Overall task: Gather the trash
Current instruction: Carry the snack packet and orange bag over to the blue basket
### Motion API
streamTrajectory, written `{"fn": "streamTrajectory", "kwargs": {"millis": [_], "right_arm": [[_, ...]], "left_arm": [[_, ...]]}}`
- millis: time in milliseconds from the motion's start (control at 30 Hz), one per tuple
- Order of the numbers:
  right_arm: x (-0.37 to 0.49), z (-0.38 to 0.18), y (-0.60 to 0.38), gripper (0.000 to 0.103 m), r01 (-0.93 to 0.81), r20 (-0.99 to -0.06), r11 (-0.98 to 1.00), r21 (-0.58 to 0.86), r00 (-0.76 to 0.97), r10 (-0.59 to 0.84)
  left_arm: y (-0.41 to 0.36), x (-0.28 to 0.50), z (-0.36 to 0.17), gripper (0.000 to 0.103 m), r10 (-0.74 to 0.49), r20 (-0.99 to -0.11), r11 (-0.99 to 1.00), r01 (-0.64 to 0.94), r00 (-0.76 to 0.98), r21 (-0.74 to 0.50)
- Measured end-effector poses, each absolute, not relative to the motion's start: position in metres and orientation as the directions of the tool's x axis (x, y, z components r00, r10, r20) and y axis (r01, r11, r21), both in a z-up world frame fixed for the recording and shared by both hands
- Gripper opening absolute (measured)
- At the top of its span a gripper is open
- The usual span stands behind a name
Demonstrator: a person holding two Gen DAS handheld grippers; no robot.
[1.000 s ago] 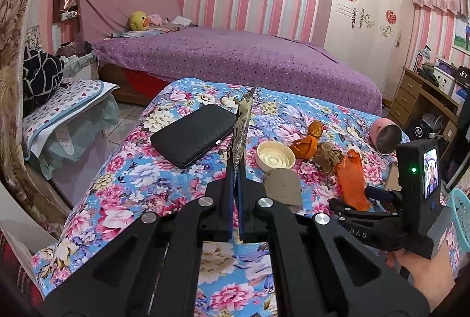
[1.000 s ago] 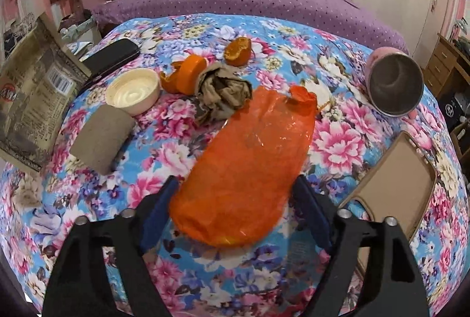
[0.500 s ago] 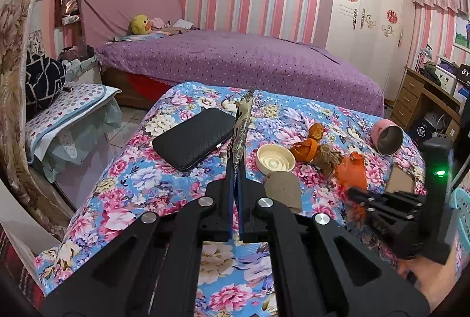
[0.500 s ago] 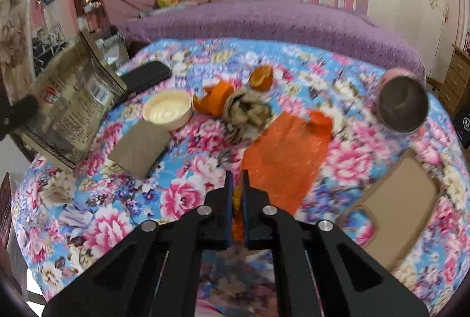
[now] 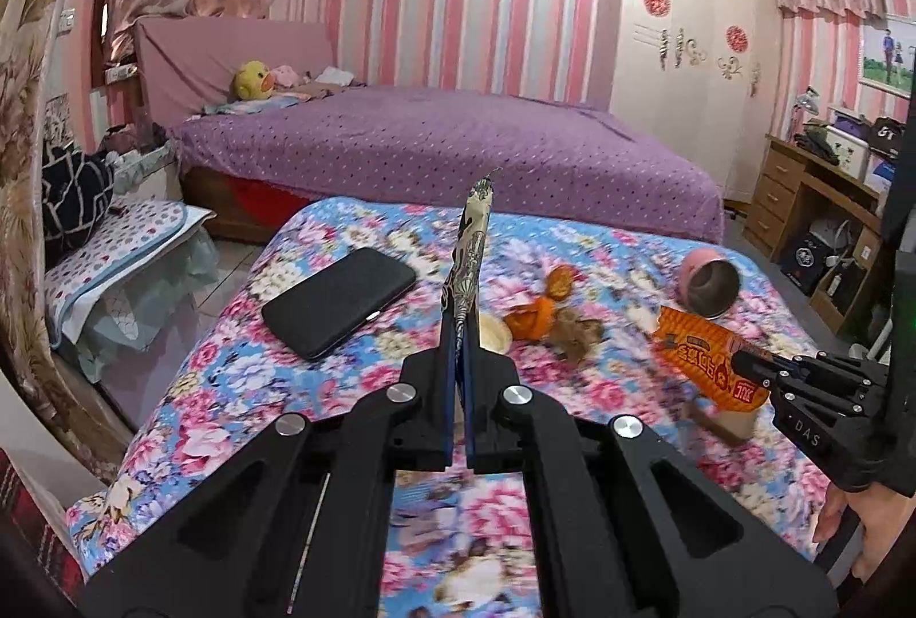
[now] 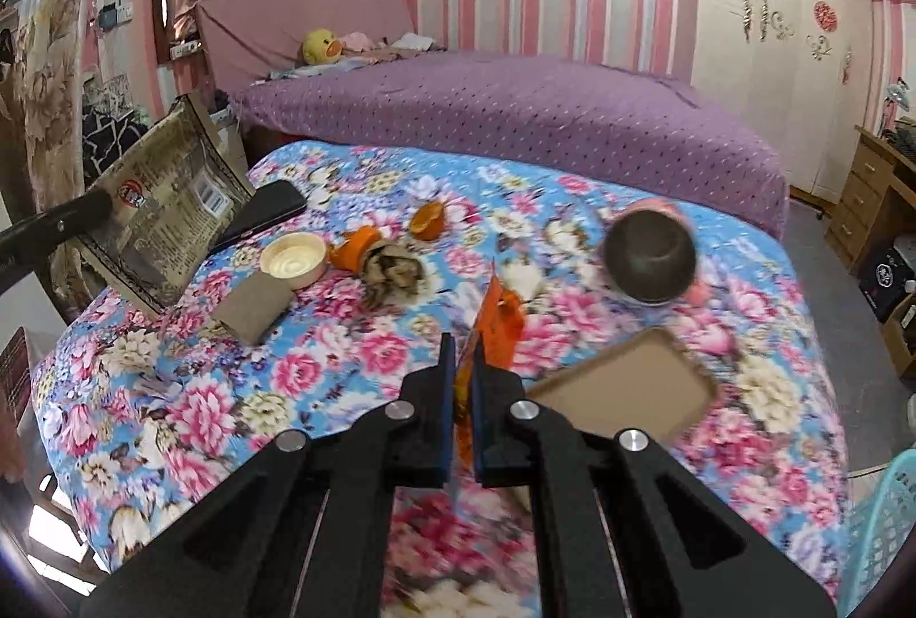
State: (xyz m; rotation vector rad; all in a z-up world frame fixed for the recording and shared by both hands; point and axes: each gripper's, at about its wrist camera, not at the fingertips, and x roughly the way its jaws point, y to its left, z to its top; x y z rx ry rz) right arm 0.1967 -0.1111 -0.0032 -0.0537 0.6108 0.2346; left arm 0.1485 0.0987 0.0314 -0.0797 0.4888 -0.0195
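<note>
With both fingers clamped, wrapper [image 6: 497, 326] right, packet [image 5: 466, 269] left, I see the basket [image 6: 884, 526] near-right.

Clutter band crosses floral table [image 6: 320, 389] at 11 to 1 o'clock in right wrist view: cream bowl [image 6: 293, 261], cardboard tube [image 6: 253, 313], orange peel [image 6: 358, 247], crumpled wad [image 6: 394, 274], tipped pink cup [image 6: 652, 256]. Black phone [image 5: 339, 300] at 10 o'clock in left wrist view. Flat brown card [image 6: 624, 392] at 2 o'clock. Open cloth at 8 to 9 o'clock, near edge.
</note>
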Motion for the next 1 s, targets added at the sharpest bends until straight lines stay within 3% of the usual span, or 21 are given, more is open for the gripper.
{"fn": "streamTrajectory", "kwargs": {"millis": [333,633,1000], "right_arm": [[0.161,0.025,-0.175,0.004,-0.171,-0.52,0.985,0.009,0.841,0.151],[0.119,0.044,-0.256,0.004,-0.085,-0.495,0.996,-0.004,0.866,0.072],[0.062,0.04,-0.378,0.004,0.088,-0.514,0.996,-0.02,0.854,-0.086]], "left_arm": [[0.027,0.13,0.048,0.0,-0.156,-0.437,0.988,0.137,0.886,-0.076],[-0.053,0.116,0.05,0.0,-0.215,-0.463,0.976,0.204,0.86,-0.075],[-0.17,0.098,0.042,0.0,-0.336,-0.474,0.939,0.326,0.814,-0.106]]}}
